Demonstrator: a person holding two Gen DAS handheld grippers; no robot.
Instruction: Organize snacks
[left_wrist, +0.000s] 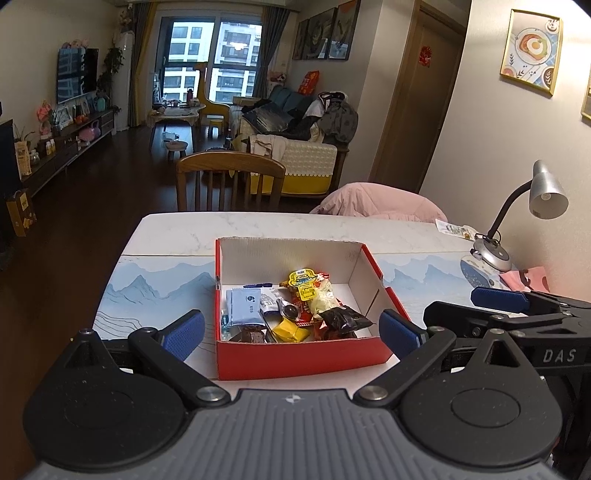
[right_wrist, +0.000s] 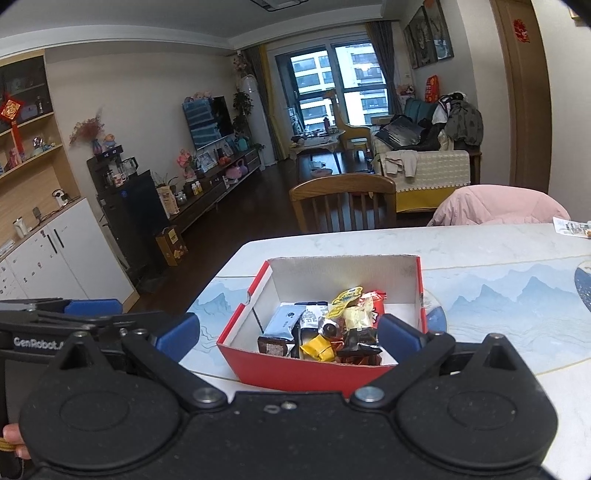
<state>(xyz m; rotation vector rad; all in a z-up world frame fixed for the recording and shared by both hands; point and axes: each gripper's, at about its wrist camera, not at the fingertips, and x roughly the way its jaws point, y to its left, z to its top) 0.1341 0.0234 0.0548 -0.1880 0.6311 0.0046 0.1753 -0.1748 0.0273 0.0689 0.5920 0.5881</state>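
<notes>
A red cardboard box with white inside walls stands on the table and holds several snack packets: a pale blue packet, a yellow wrapped candy, a dark packet and a yellow tag packet. My left gripper is open and empty, its blue pads either side of the box's near end. My right gripper is open and empty over the box, and also shows at the right in the left wrist view. The snacks also show in the right wrist view.
The table has a white marble top and a blue mountain-print mat. A grey desk lamp and a pink item stand at the right. A wooden chair and a pink jacket are behind the table.
</notes>
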